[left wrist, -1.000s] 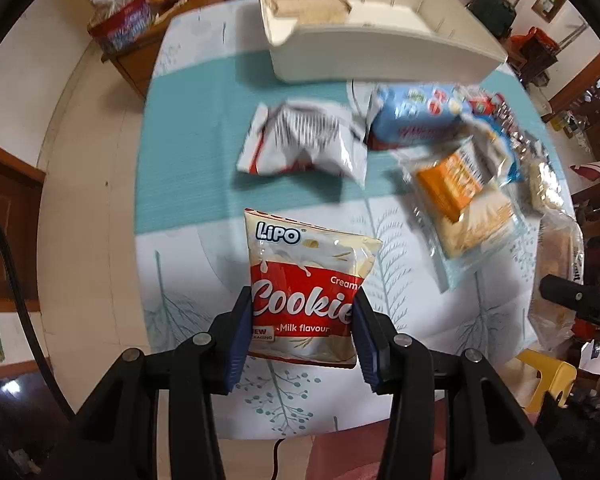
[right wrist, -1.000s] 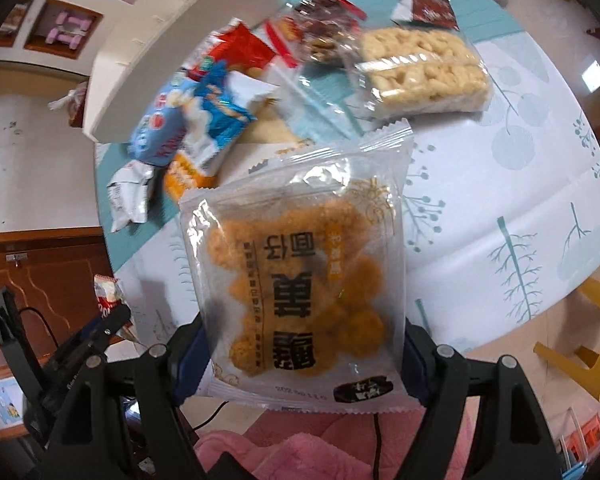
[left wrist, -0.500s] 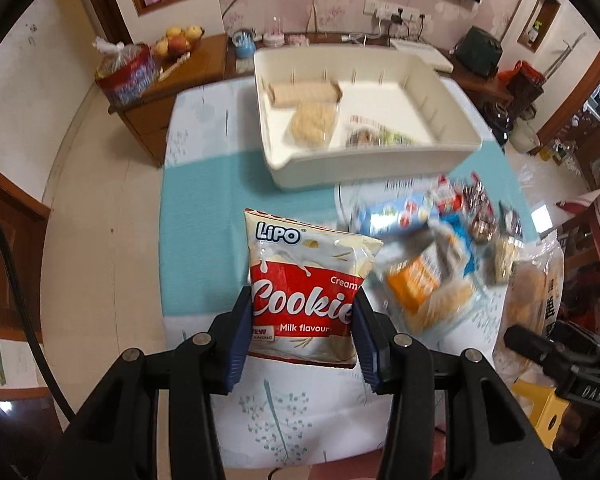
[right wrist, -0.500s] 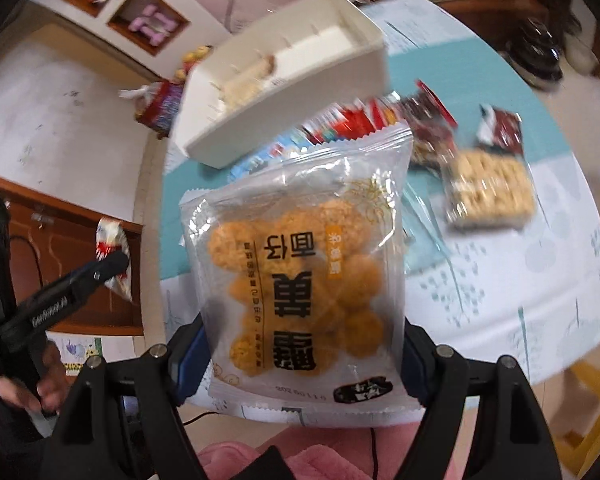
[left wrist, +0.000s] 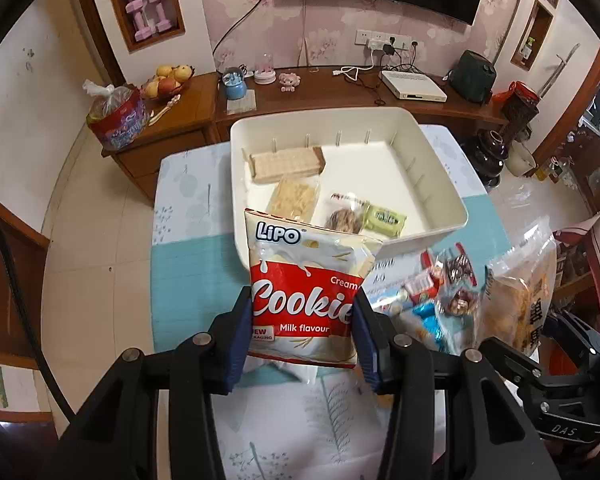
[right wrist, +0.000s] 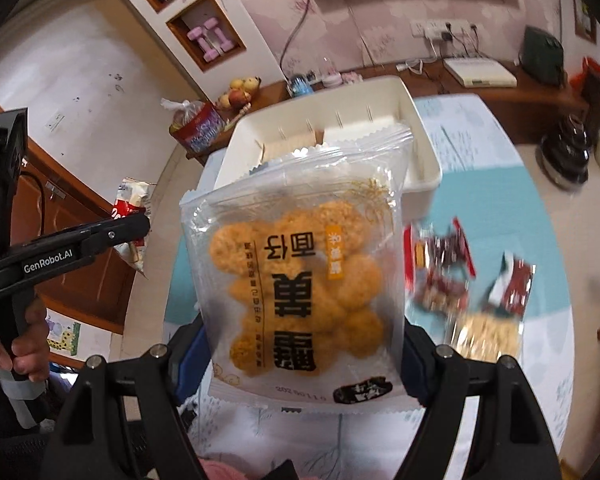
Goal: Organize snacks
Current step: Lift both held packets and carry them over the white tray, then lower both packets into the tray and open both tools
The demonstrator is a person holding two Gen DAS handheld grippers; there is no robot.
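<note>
My left gripper (left wrist: 302,332) is shut on a red and white Lipo cookie packet (left wrist: 306,288), held up above the table in front of the white bin (left wrist: 448,216). The bin holds a wafer pack (left wrist: 286,164), a noodle-like snack (left wrist: 296,198) and two small packets (left wrist: 364,220). My right gripper (right wrist: 300,356) is shut on a clear bag of orange rice crackers (right wrist: 300,280), raised before the bin (right wrist: 420,152). That bag also shows at the right of the left wrist view (left wrist: 520,284). The left gripper shows in the right wrist view (right wrist: 100,236).
Loose snack packets lie on the teal and white tablecloth right of the bin (left wrist: 432,300), also in the right wrist view (right wrist: 444,272). A wooden sideboard (left wrist: 300,92) with fruit, a mug and a white box stands behind the table. The table's left edge drops to tiled floor.
Both grippers have risen and tilted up with their packets. The bin's inside has come into view and the loose snacks have dropped lower in the frames.
</note>
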